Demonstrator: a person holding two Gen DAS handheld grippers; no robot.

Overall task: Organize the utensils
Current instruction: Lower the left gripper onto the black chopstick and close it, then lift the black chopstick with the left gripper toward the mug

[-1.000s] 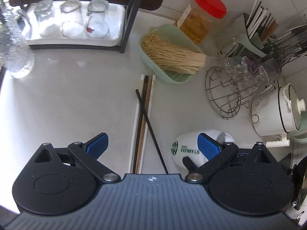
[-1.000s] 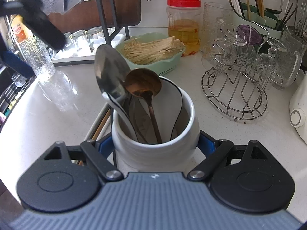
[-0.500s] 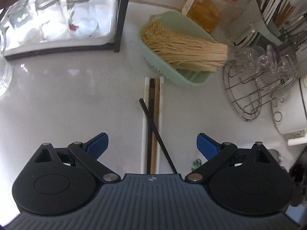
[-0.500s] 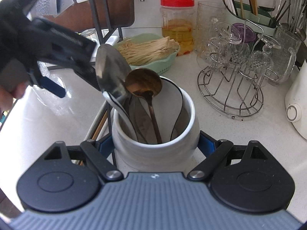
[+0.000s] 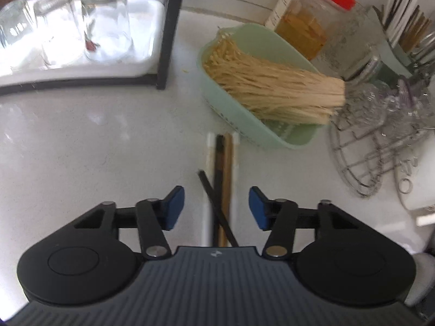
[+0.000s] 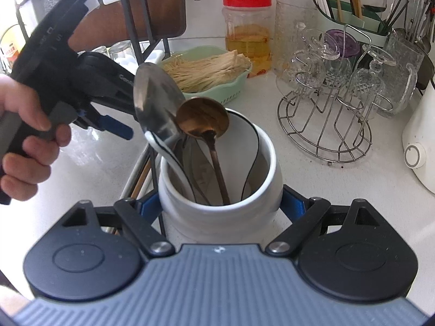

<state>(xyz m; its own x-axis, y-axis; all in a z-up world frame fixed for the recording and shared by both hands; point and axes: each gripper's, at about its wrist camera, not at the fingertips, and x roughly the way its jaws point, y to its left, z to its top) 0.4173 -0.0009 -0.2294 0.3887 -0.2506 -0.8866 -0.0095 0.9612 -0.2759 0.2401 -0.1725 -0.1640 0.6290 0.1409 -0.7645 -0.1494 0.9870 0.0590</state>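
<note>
Fingers of left gripper (image 5: 216,207), just narrowing, straddle chopsticks (image 5: 223,179) at lower centre without contact. Right gripper (image 6: 220,206) fingers clamp crock (image 6: 217,212) holding spoons (image 6: 202,119).

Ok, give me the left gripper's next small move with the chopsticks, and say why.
Probably keep closing the left gripper until its pads meet the chopsticks. Its jaws have just been closing, the bundle lies on the counter between the blue pads, and gaps still show on both sides, so nothing is gripped yet. The right gripper already clamps the white holder, ready to receive them.
</note>
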